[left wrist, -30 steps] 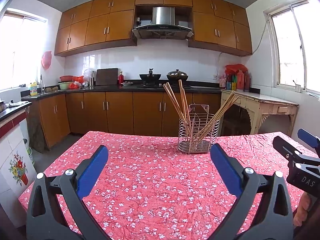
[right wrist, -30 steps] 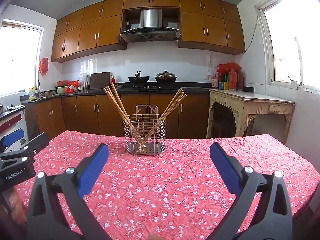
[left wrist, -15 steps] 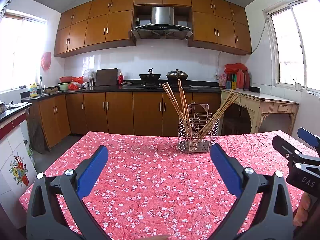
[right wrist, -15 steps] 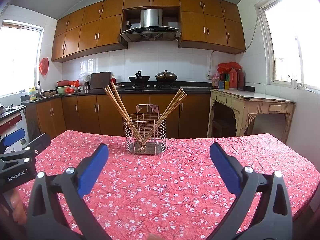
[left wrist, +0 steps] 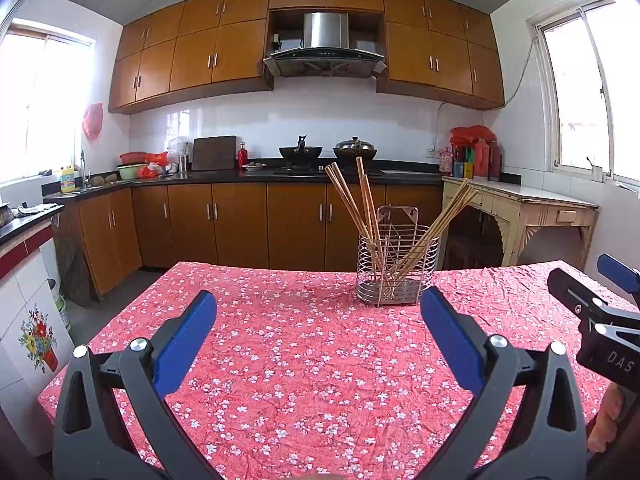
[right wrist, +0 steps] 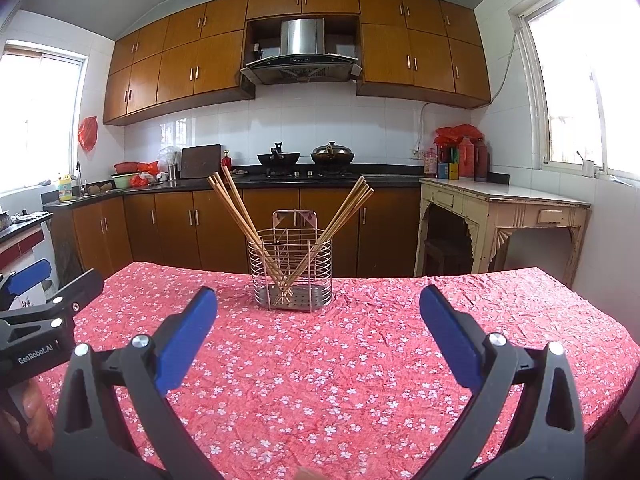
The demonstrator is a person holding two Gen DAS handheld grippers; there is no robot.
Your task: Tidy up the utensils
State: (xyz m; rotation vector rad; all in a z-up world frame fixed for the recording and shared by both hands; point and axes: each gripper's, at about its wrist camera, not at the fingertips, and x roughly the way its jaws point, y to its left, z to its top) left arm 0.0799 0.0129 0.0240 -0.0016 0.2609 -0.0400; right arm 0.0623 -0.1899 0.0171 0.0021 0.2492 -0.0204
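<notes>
Little has moved in the past second: both grippers hover where they were above the near half of the desk, and the wire holder stands in the same place. Seen from the left wrist, the left gripper has its blue-padded fingers spread wide with nothing between them; the right gripper is likewise wide open and empty, its fingers framing bare cloth. Each tool appears at the edge of the other's view, with part of a person's hand visible beneath the right one. A red tablecloth printed with small white flowers covers the desk. On its far side, roughly mid-width, the round metal holder stands upright with wooden chopsticks inside, one bunch leaning left and another bunch leaning right, their tips fanning out above the rim. Behind it runs a kitchen counter with brown cabinets, two dark pans on the stove beneath a steel range hood, and a pale side table under the window on the right.
</notes>
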